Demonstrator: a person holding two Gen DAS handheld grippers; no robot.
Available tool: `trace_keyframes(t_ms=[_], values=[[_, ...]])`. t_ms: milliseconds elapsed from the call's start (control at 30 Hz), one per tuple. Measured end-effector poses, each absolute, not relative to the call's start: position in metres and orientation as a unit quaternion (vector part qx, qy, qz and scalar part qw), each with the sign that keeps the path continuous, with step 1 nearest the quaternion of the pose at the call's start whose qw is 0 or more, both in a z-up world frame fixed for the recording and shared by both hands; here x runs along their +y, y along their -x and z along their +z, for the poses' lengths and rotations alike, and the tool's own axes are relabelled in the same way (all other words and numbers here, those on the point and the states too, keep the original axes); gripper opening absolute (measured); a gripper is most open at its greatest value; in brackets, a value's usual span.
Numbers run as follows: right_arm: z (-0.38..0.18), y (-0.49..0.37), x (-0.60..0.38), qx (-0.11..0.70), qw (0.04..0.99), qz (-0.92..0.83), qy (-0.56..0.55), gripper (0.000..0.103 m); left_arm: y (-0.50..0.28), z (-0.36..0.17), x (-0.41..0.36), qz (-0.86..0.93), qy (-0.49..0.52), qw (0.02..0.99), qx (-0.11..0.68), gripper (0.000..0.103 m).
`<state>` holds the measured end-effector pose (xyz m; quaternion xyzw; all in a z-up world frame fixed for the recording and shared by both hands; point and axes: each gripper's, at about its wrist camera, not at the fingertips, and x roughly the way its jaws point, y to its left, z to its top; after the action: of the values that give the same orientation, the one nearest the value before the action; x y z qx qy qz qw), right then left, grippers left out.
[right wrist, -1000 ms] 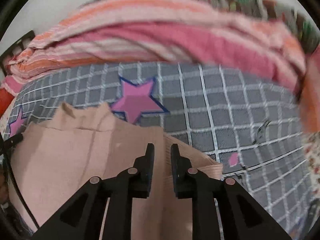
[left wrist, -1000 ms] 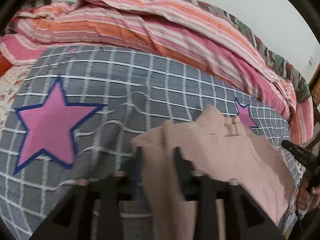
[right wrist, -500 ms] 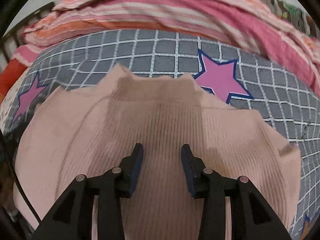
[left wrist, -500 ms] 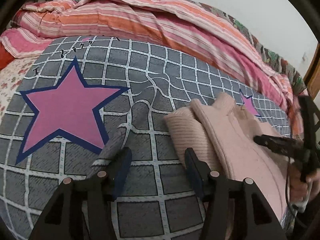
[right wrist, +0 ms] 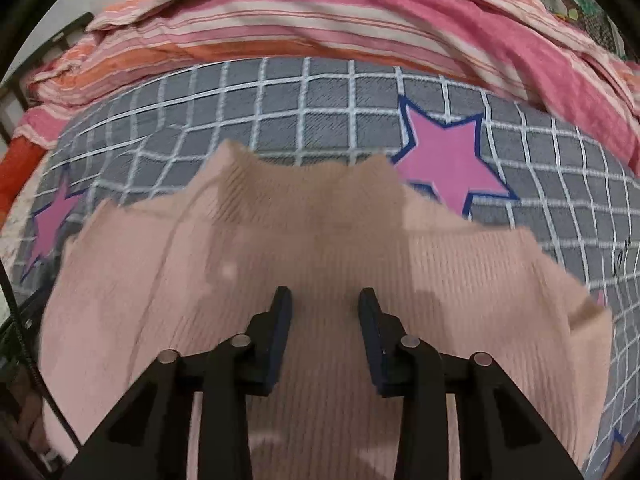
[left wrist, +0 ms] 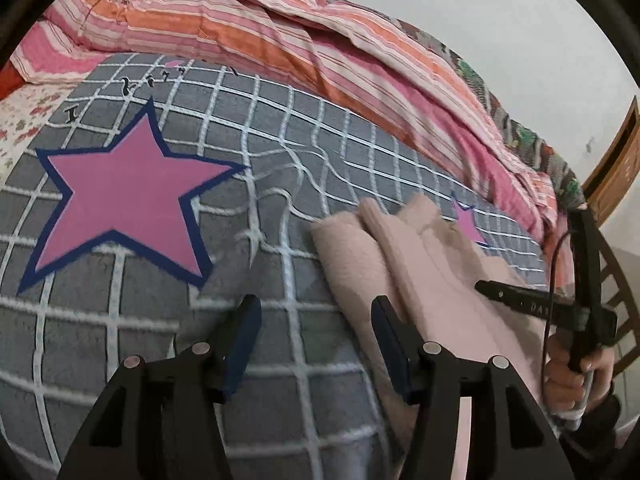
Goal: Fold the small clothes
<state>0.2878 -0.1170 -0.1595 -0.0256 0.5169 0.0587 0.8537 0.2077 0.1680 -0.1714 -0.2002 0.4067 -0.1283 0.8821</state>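
Blurring hides the pink sweater's [right wrist: 320, 240] near hem beneath my right claw [right wrist: 324, 300], jaws apart; my left claw [left wrist: 316, 320], also apart and empty, straddles the sweater's left edge over bare checked blanket [left wrist: 120, 320]

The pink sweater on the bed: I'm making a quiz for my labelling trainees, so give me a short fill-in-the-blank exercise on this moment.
1. The pink sweater lies on a grey checked blanket printed with pink ____.
2. The jaws of the left gripper and of the right gripper are both ____.
3. In its own view, the right gripper is over the ____.
4. Behind the blanket is a bundled quilt patterned with ____.

Missing words: stars; open; sweater; stripes
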Motion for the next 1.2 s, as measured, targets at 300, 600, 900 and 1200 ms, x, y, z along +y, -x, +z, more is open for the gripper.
trace_keyframes(t_ms=[300, 600, 900, 1200], values=[[-0.135, -0.181, -0.118, 0.463, 0.881, 0.083, 0.043, 0.032, -0.161, -0.156, 0.158, -0.142, 0.203, 0.873, 0.419, 0.055], [-0.155, -0.134, -0.102, 0.436, 0.893, 0.071, 0.079, 0.029, -0.105, -0.160, 0.143, -0.178, 0.210, 0.863, 0.424, 0.056], [-0.142, -0.085, -0.123, 0.405, 0.909, 0.080, 0.054, 0.028, -0.091, -0.187, 0.126, -0.186, 0.266, 0.847, 0.421, 0.056], [-0.099, -0.039, -0.185, 0.362, 0.931, 0.034, 0.018, 0.028, -0.139, -0.182, 0.114, -0.145, 0.330, 0.846, 0.392, 0.052]])
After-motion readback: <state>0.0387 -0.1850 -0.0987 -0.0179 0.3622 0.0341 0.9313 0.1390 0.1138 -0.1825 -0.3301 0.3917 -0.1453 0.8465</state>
